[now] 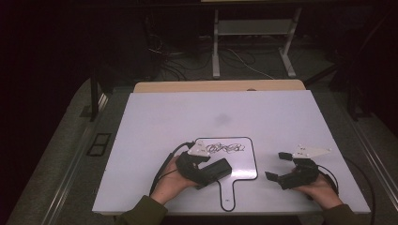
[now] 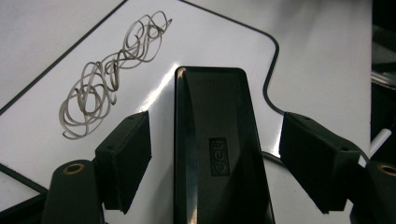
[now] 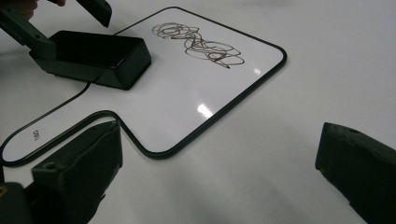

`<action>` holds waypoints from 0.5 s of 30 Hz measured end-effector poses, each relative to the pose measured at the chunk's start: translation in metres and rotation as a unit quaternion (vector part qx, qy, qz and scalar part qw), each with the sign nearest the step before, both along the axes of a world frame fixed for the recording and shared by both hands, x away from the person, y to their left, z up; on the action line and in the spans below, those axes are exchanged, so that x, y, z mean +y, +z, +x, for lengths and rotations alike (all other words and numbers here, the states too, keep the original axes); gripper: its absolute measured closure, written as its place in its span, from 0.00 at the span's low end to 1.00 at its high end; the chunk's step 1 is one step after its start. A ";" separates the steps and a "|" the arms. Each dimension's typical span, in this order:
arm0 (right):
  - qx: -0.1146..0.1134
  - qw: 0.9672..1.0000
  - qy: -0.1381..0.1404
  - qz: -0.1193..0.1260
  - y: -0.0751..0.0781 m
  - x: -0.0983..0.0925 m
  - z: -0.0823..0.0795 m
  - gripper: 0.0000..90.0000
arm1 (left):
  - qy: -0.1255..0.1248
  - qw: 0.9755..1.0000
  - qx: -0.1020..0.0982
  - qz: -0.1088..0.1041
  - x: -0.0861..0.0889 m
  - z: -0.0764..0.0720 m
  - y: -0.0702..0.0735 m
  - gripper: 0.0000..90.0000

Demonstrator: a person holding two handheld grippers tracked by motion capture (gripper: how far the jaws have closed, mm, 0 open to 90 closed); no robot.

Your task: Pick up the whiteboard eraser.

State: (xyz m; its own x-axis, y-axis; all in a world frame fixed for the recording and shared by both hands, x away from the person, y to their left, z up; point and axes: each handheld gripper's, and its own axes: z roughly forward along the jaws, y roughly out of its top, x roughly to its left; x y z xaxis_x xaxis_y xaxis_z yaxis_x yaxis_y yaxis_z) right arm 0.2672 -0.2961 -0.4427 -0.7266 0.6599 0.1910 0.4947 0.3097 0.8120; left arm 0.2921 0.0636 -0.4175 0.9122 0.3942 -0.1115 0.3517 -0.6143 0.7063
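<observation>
A small handled whiteboard (image 1: 244,165) (image 2: 224,42) (image 3: 187,98) lies at the table's near middle, with a dark scribble (image 1: 225,148) (image 2: 112,74) (image 3: 201,44) along its far edge. A black eraser (image 1: 217,168) (image 2: 217,140) (image 3: 98,53) rests on the board's left part. My left gripper (image 1: 212,171) (image 2: 217,154) straddles the eraser; a gap shows between each pad and the eraser's sides, so it is open. My right gripper (image 1: 277,166) (image 3: 224,158) stands open over bare table to the right of the board, nothing between its jaws.
The white tabletop (image 1: 187,117) stretches wide behind the board. A wooden edge (image 1: 216,86) shows at its far side. Beyond it stand metal desk legs (image 1: 216,51) and floor cables (image 1: 187,61). A cable (image 1: 162,171) trails from my left gripper.
</observation>
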 end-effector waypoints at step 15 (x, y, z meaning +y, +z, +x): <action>0.000 1.000 0.000 -0.003 0.000 0.000 0.000 0.00 | -0.001 0.999 0.005 0.046 -0.011 -0.002 -0.010 0.32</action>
